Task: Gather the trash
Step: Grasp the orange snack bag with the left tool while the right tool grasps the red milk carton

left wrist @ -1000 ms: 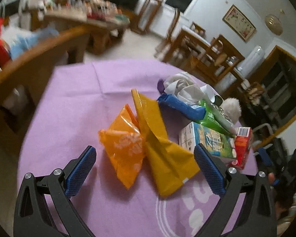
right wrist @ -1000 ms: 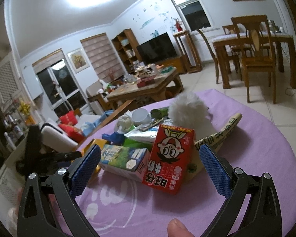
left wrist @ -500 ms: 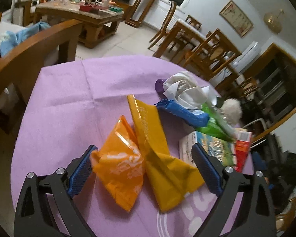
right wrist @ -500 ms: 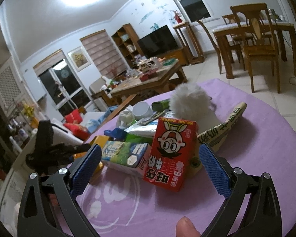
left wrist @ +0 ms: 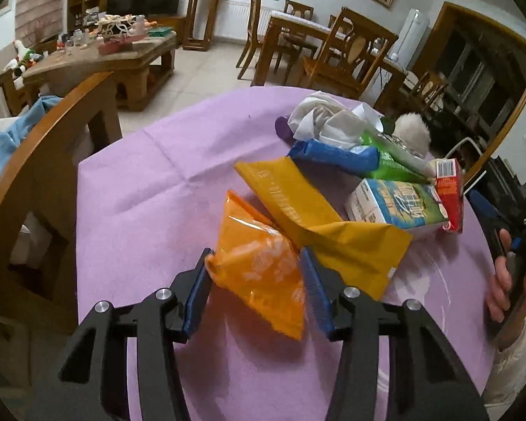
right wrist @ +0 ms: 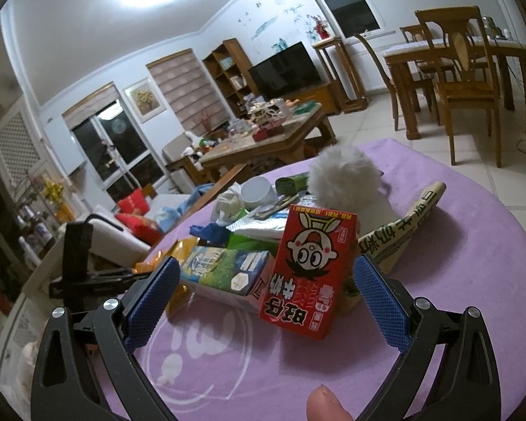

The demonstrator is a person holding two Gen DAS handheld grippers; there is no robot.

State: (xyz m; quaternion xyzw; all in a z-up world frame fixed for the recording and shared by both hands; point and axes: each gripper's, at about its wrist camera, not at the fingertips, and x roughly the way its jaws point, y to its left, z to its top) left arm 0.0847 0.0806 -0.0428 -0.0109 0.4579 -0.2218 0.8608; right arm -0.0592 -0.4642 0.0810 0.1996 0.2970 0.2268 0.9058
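Purple tablecloth (left wrist: 150,175) bare leftward; left hand-held gripper (left wrist: 257,279) pinching orange wrapper (left wrist: 259,266); right hand-held gripper (right wrist: 263,284) wide around red carton (right wrist: 312,270).

A round table under a purple cloth (left wrist: 150,182) bears an orange snack bag (left wrist: 259,270), a yellow wrapper (left wrist: 308,217), drink cartons (right wrist: 308,266) and crumpled tissue (left wrist: 326,119).

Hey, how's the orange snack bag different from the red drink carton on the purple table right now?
The orange snack bag is soft, crinkled plastic; the red drink carton is a stiff box with a cartoon face. The bag is pinched between the left gripper's pads; the carton stands free between the right gripper's open pads, leaning on the blue and green carton. Both sit on the purple tablecloth.
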